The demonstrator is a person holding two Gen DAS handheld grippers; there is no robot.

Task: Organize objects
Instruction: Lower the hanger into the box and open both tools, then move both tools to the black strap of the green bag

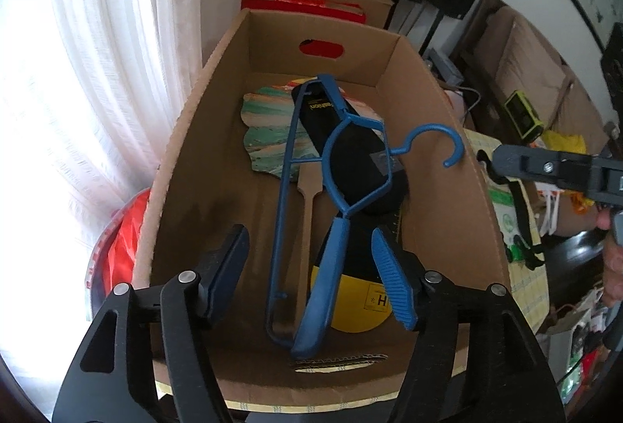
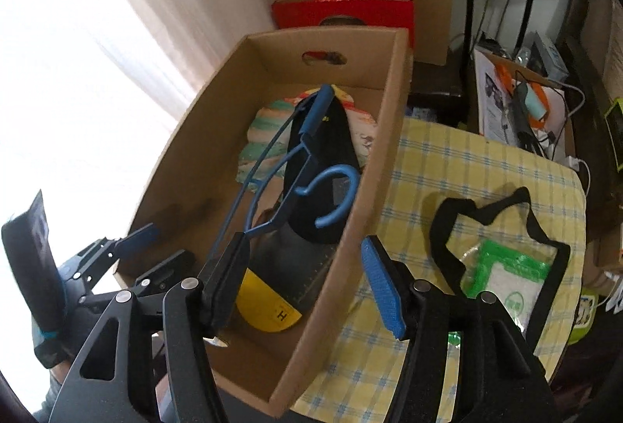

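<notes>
A: So, near end first. Left claw [image 1: 307, 267] is spread, pads touching nothing; the hanger [image 1: 331, 189] has one blue arm lying between them, loose. Right claw [image 2: 307, 282] also spread, straddling the box's right wall, pinching nothing.

B: Progress?

A: Partly done, I'd say. Inside the cardboard box [image 1: 436, 150] already: hanger on top, a black-and-yellow flat item [image 1: 358, 302] under it, and a paddle fan [image 1: 268, 127] with a wooden handle further back. Hanger leans, hook poking up over the right rim, so it may want settling.

B: What's left?

A: Right view shows a clear bag with black straps [image 2: 502, 267] on the checked tabletop [image 2: 447, 166], outside the box, well apart from the claw. Probably goes in next; can't be sure.

B: Views differ how?

A: Left view looks straight down the box floor and catches the fan handle; bag is barely a sliver there. Right view gives the tabletop, the bag, the cluttered stuff beyond, plus the other claw at its left edge. Red gift boxes [image 2: 342, 10] behind, both views.
</notes>
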